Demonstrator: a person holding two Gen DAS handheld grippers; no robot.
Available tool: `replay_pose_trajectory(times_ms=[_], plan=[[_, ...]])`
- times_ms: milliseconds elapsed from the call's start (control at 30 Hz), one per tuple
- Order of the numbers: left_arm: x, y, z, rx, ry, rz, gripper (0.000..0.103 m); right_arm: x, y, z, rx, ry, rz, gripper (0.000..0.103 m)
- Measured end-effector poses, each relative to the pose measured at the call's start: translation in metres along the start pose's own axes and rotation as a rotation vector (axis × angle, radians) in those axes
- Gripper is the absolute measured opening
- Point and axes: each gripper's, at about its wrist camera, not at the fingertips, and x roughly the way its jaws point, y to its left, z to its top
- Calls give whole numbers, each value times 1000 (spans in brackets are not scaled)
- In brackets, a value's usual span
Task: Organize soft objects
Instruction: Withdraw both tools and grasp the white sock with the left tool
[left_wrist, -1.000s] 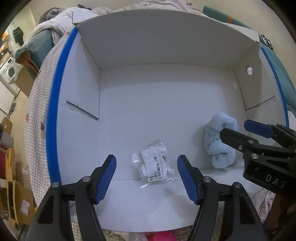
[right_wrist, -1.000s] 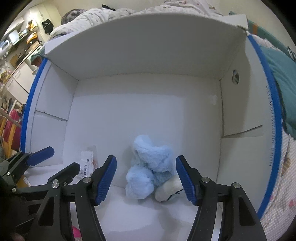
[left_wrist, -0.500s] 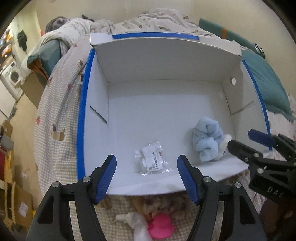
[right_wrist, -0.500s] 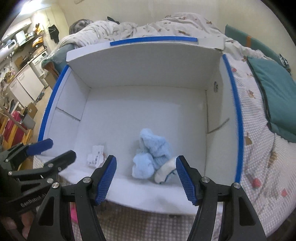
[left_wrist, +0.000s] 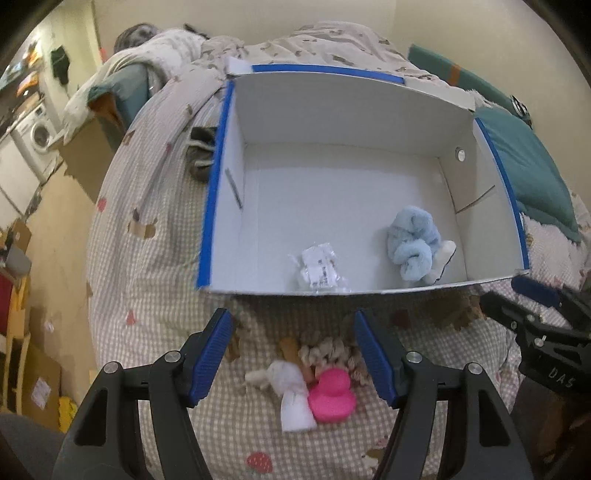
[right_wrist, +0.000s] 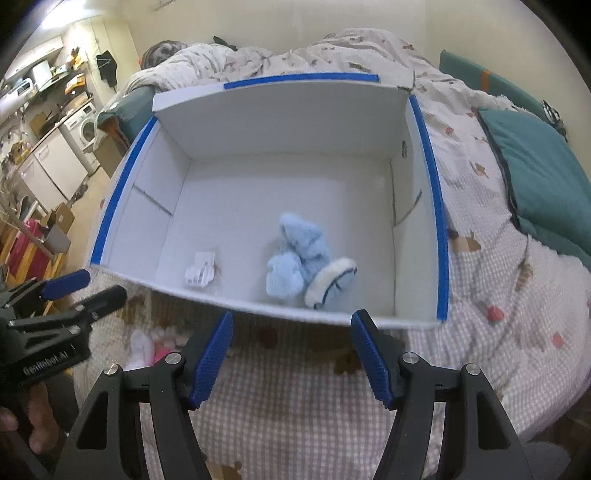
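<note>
Plainly, both the left gripper (left_wrist: 293, 350) and the right gripper (right_wrist: 291, 352) hang with blue-padded fingers spread wide, gripping nothing. A fluffy light-blue plush toy (right_wrist: 297, 254) and a clear plastic packet (left_wrist: 319, 269) lie inside the white cardboard box (left_wrist: 343, 110). A pink rubber duck (left_wrist: 332, 395) and white cloth bundle (left_wrist: 293, 397) rest on the checked bedspread (left_wrist: 147, 295) beneath the left gripper.

A bed (left_wrist: 155, 280) covered in a pink-and-white checked blanket is carrying everything here. A white cardboard box (left_wrist: 332, 122) with blue tape along its rims is sitting directly on the blanket. Just in front of the box's near wall, a pink plush toy (left_wrist: 332, 397), a white cloth bundle (left_wrist: 293, 395) and a curly beige soft piece (left_wrist: 328, 350) are lying together, touching. A teal pillow (right_wrist: 535, 173) is resting beside the box's right wall, and a grey striped item (left_wrist: 201, 155) is lying against its left wall.
</note>
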Motion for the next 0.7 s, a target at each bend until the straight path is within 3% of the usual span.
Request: replay_pose_trajectory(times_ms=[133,400,700], plan=[[0,29,-8,-110,17,2,66,5,-7,-14,-19,27,-21,70],[2,68,-17,-219,36,33,66,11,-30,-29,31,66,-27,70],[43,51,-30,-195,212,-25,65,25,-33,-28,60,104,-16,70]])
